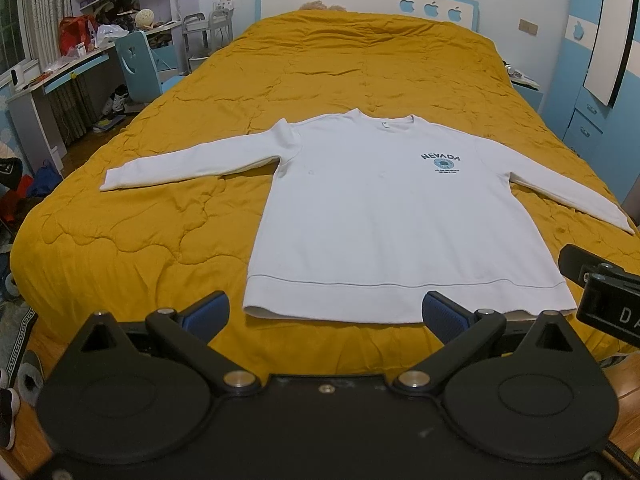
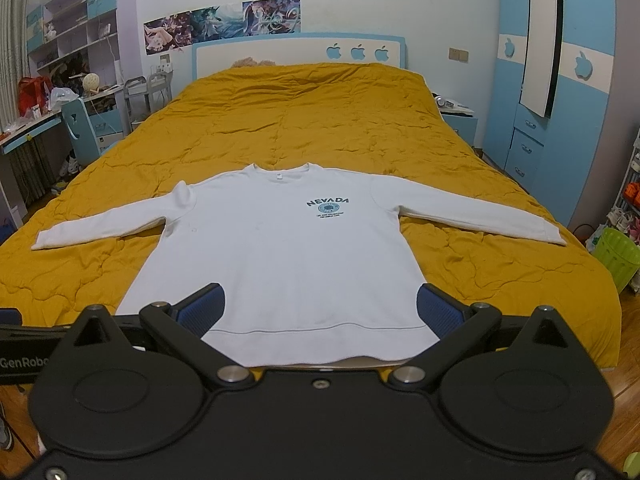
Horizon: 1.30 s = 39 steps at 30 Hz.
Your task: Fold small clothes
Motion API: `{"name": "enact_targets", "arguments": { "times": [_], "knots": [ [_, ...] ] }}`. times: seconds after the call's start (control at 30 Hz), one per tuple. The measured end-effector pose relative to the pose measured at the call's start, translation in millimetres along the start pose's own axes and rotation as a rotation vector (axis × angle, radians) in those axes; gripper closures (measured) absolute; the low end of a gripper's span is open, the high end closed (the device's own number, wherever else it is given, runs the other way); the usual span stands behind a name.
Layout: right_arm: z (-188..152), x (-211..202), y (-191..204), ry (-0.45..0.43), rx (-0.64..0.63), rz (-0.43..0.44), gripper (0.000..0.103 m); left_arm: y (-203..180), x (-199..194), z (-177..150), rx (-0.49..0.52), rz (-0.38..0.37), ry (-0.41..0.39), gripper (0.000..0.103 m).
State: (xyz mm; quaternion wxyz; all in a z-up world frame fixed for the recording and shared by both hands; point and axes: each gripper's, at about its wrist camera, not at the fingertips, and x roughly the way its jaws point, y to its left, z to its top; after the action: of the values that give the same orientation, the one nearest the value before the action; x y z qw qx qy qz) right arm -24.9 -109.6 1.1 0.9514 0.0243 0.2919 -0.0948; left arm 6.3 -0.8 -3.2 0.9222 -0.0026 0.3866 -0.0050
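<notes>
While the white sweatshirt (image 2: 288, 256) lies flat and unfolded on the bed (image 2: 320, 120), each hand-held gripper, left (image 1: 326, 314) and right (image 2: 320, 308), hangs empty with jaws spread, so folding seems unstarted; next comes pinching a sleeve.

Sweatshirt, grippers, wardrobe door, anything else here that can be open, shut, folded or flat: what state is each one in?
Sweatshirt: unfolded, flat on the quilt, front up, both sleeves spread out.
Quilt: spread over the bed, wrinkled.
Left gripper: open, holding nothing, above the hem.
Right gripper: open, holding nothing, above the hem.
Wardrobe door: ajar.
Green bin: upright on the floor beside the bed.
</notes>
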Motion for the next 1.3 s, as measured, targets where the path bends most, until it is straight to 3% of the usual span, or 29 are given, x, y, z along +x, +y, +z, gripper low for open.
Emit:
{"name": "enact_targets", "arguments": {
  "times": [1.3],
  "knots": [
    [1.5, -2.8, -0.6, -0.001, 0.004, -0.002, 0.000, -0.6, -3.0, 0.6, 0.000, 0.001, -0.003, 0.000]
  ]
}}
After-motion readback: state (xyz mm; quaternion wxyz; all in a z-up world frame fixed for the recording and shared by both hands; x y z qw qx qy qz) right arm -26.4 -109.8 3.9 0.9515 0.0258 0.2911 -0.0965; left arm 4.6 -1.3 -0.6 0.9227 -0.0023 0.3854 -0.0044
